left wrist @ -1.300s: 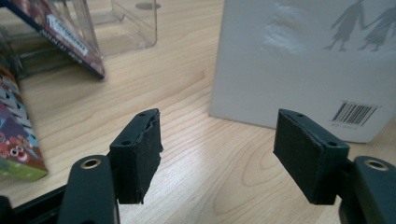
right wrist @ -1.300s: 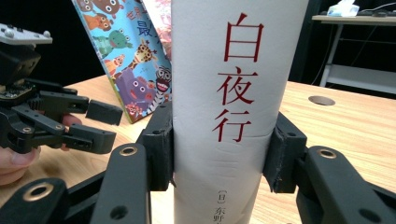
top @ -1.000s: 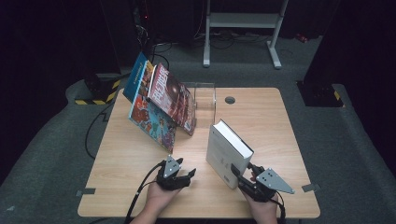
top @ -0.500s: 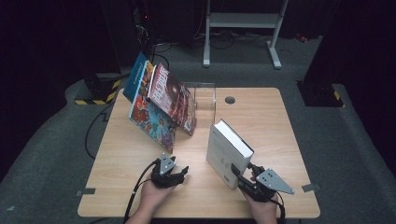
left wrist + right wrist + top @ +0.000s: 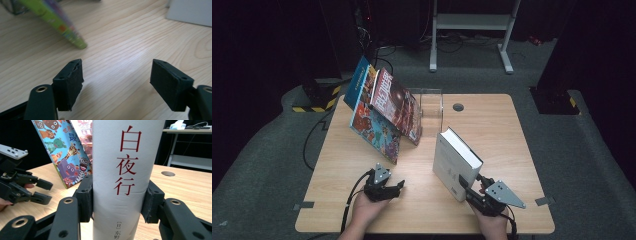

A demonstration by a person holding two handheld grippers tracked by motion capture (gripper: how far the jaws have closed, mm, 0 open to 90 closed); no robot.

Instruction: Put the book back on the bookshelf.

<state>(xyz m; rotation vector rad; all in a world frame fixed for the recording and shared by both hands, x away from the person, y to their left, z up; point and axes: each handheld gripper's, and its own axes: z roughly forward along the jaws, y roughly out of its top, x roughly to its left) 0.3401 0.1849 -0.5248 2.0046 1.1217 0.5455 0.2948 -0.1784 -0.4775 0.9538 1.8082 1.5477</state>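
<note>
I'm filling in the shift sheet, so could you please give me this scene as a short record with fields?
surface: wooden table
right gripper: shut on the white book's spine, book upright
left gripper: open, nothing between its pads, jaws just been opening
picture books: leaning on a clear stand, back left of the table
table hole: near the far edge

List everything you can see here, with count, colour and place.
White book: one, white with red characters on the spine, upright at the table's front right, clamped at the spine.
Picture books: about three, colourful, leaning at the table's back left.
Clear stand: one, transparent, behind the books.
Table: one, light wood, centre.
Shelf frame: one, white, on the floor behind.
Left gripper: black, front left, jaws apart and just opening, nothing between them.
Right gripper: black, closed on the white book.
</note>
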